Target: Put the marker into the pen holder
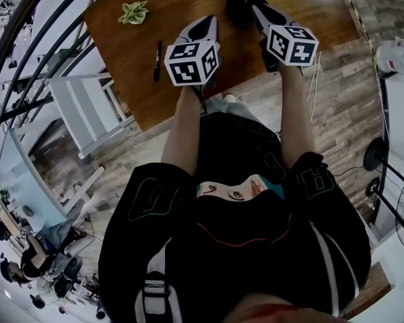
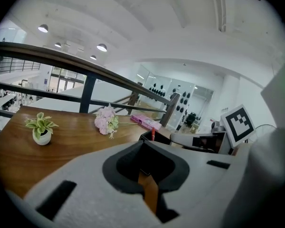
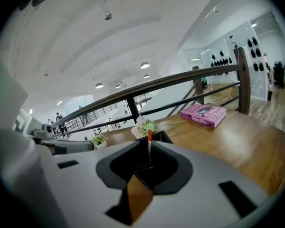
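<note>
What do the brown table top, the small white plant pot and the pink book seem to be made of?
The brown table top looks like wood or veneer: grain lines show, with a soft varnished sheen. The small white plant pot looks like glazed ceramic, smooth and pale, though plastic is possible. The pink book looks like paper with a printed cover.

Marker [image 1: 157, 60]: black, slim, lying flat on the wooden worktop [image 1: 131, 79], on the left side. Long axis runs near to far. Nothing touches it. Pen holder [image 1: 234, 12]: black, open-topped, standing upright at the far right of the worktop, well apart from the marker. Only partly seen from the head view. A red-tipped pen [image 3: 149, 137] stands upright inside it.
</note>
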Tool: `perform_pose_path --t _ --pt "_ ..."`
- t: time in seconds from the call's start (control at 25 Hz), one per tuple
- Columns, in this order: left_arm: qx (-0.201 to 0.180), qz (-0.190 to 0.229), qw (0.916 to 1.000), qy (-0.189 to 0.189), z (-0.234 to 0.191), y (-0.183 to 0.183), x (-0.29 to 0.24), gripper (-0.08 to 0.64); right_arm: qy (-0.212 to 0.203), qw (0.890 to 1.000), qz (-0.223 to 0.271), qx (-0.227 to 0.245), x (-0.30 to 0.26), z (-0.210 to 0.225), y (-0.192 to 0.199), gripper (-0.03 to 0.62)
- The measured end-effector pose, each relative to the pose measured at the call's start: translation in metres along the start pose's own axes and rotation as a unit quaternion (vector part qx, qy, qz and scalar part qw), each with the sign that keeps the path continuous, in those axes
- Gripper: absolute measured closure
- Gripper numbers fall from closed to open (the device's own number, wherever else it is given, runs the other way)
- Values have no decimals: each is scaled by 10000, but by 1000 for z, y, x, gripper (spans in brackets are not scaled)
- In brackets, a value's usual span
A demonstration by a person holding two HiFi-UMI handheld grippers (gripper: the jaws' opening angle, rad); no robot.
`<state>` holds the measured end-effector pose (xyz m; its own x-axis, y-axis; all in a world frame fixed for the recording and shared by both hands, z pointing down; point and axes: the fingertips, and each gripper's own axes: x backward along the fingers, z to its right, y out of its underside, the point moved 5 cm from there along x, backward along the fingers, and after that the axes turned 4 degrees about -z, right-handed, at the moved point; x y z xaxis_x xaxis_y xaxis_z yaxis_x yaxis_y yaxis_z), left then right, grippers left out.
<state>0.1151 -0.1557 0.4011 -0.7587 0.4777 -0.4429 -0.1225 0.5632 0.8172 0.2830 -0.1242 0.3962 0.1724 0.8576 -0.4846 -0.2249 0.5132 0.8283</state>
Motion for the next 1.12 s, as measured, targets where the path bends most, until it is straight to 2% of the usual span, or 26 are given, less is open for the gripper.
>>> perform_pose_path --t 0.24,0.64,0.8,1.12 --pt "68 96 9998 -148 1 10 18 551 -201 9997 135 42 19 -24 13 588" --pt "208 254 9986 -425 0 33 58 551 -1082 9933 372 -147 42 -57 31 588" --pt "210 329 9976 -570 -8 34 78 551 -1233 9918 329 -121 42 -74 37 588" --pt "229 187 9963 -806 -37 42 99 551 -1273 9914 187 -228 29 -94 45 588"
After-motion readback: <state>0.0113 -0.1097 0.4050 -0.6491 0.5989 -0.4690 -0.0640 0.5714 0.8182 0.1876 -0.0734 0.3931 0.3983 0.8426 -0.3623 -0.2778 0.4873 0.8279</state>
